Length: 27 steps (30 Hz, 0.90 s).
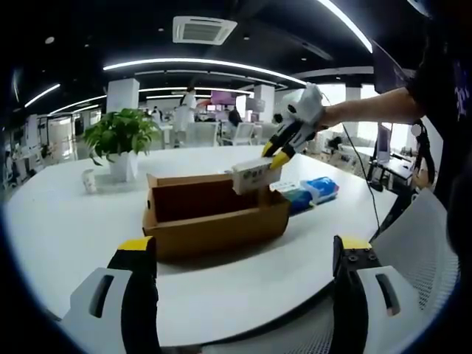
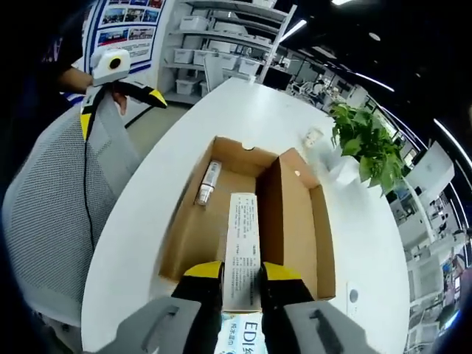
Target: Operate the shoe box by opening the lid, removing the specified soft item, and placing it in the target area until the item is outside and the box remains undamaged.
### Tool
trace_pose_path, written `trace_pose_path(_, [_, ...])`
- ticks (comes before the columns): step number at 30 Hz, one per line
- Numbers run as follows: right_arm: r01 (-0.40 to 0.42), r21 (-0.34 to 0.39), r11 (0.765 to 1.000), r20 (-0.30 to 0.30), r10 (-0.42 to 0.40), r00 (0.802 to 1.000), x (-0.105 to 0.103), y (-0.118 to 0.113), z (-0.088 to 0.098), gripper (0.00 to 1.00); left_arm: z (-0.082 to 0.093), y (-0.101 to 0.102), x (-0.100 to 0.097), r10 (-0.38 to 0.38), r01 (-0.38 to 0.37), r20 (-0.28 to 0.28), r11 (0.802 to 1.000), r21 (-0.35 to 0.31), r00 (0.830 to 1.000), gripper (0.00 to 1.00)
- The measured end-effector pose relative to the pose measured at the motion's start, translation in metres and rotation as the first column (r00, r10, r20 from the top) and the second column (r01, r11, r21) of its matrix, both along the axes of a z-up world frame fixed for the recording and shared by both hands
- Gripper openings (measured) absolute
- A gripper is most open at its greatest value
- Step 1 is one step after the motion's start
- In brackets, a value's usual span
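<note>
While the shoe box (image 2: 251, 221) stands open on the white table (image 2: 147, 214), we hold a long white packet (image 2: 242, 247) above it, clamped between the jaws of our right gripper (image 2: 242, 276). Inside the box lies a small tube (image 2: 208, 183). Our left gripper (image 1: 243, 254) is released with jaws wide apart, near the table edge. A potted plant (image 1: 120, 140) stands behind the box.

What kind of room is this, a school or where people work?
Probably an open office where people work: a big white table, a mesh office chair, shelves of storage boxes, and desks farther back.
</note>
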State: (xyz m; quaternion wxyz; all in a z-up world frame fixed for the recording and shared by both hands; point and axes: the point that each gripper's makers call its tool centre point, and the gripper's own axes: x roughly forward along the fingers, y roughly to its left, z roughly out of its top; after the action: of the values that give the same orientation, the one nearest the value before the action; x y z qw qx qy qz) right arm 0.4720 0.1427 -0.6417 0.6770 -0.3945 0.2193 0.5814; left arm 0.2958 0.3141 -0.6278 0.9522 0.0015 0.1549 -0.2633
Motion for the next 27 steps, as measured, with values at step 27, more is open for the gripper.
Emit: trace_pose_path(27, [0.088, -0.015, 0.996, 0.036, -0.088, 0.996, 0.011, -0.059, 0.012, 0.14, -0.003, 0.0, -0.001, -0.009, 0.009, -0.019, 1.0, 0.008, 1.0, 0.98])
